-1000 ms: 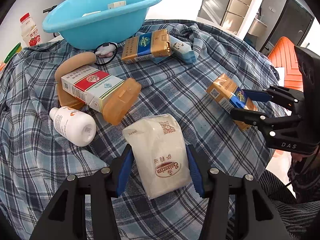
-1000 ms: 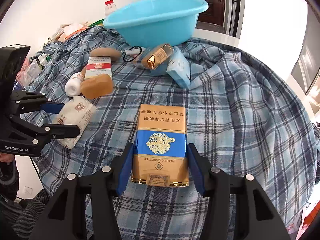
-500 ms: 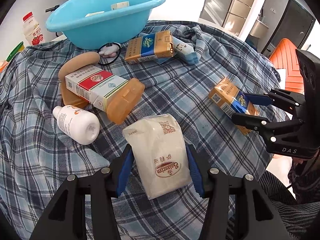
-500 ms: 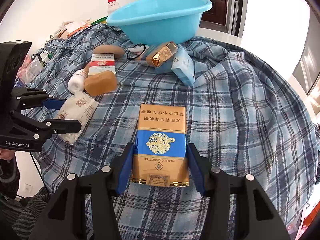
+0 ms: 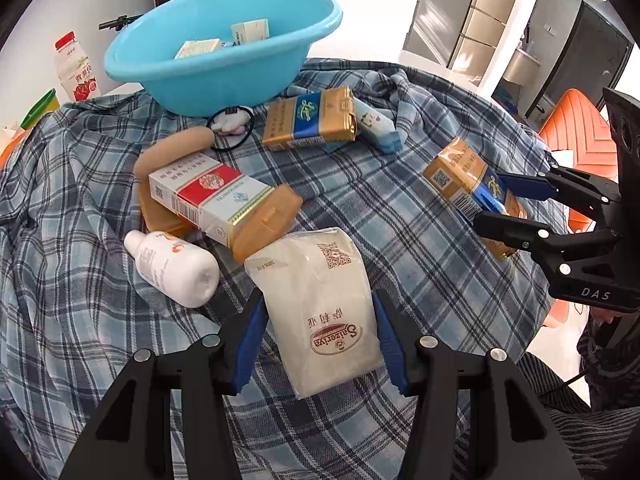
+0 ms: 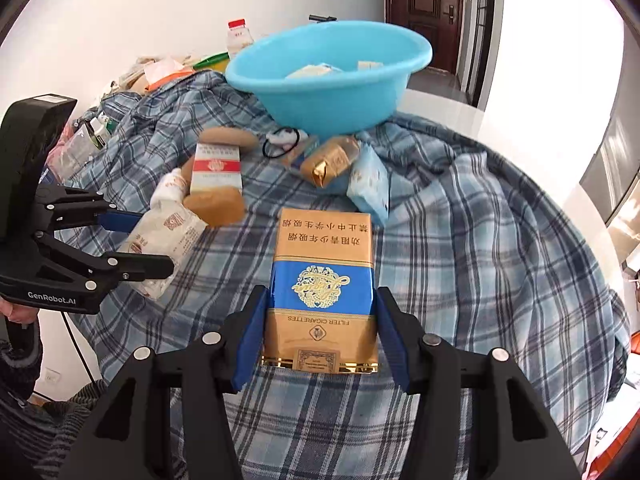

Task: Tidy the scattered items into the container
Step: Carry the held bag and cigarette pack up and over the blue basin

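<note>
Right claw (image 6: pixel 320 336) lifted with gold-blue carton (image 6: pixel 322 288), carton's underside hidden

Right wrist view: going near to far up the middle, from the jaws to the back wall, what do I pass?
Gold-and-blue cigarette pack held in the right gripper → light blue tissue packet → second gold cigarette pack → blue basin.

"Saizeriya" on white pouch (image 5: pixel 320 312), "FILTER CIGARETTES" on carton (image 6: pixel 322 288)
</note>
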Action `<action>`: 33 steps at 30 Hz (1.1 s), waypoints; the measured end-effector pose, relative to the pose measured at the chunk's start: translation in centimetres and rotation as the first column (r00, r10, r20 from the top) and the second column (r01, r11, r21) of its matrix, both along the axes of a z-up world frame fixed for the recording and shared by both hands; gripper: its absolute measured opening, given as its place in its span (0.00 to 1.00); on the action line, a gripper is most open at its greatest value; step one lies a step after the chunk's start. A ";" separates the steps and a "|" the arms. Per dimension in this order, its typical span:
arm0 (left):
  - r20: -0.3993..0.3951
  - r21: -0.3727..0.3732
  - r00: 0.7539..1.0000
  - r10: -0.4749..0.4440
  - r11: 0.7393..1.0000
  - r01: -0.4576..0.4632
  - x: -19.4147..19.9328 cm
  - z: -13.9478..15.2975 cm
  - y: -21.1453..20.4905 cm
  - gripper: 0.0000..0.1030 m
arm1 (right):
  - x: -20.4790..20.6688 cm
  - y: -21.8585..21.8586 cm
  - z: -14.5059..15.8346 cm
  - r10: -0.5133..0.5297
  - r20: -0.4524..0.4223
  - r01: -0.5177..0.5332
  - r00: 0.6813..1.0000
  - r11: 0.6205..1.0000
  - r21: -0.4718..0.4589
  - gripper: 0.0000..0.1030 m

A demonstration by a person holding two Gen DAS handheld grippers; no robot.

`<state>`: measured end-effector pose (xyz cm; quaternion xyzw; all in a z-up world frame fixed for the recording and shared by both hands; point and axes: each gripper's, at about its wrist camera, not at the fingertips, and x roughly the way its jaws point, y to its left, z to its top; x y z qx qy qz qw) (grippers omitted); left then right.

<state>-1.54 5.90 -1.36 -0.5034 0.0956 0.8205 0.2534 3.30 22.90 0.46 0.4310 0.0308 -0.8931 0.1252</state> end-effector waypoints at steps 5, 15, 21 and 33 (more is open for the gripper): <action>-0.031 0.003 0.999 0.023 1.000 -0.023 -1.0 1.6 -0.8 0.53 | -0.6 -0.6 2.0 0.017 -0.050 -0.017 0.999 1.000 0.005 0.50; -0.135 0.007 0.989 0.068 0.998 -0.067 -3.0 5.8 -1.8 0.53 | -2.3 -1.6 6.9 0.017 -0.176 -0.019 0.984 1.000 -0.007 0.50; -0.202 0.039 0.976 0.082 0.996 -0.075 -3.8 8.7 -1.7 0.53 | -2.7 -1.9 10.2 0.023 -0.261 -0.027 0.965 1.000 -0.012 0.51; -0.292 0.076 0.950 0.110 0.993 -0.092 -5.0 12.7 -1.6 0.53 | -3.3 -1.5 12.9 -0.010 -0.337 -0.005 0.942 0.999 -0.042 0.51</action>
